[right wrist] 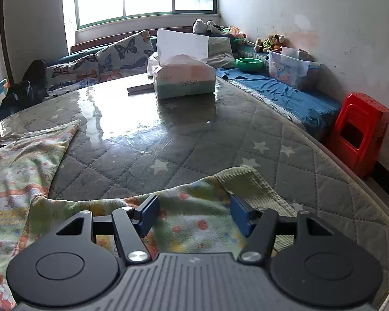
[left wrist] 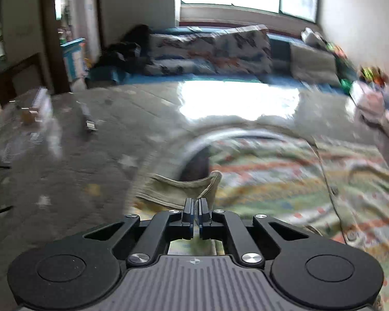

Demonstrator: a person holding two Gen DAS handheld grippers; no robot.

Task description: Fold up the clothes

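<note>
One quilted grey table cover (right wrist: 246, 134), star-printed under glossy clear plastic, fills both views. On it lies one soft printed garment (right wrist: 15, 171) with ribbed olive cuffs, spread flat at your left and centre. One paper tissue box (right wrist: 184, 80) stands farther back, one red plastic stool (right wrist: 360, 132) beside the table. Your left gripper (left wrist: 196, 208) is clenched on a ribbed cuff (left wrist: 184, 189); that view is blurred. Your right gripper (right wrist: 194, 215) is released, fingers spread over a sleeve (right wrist: 194, 202).
</note>
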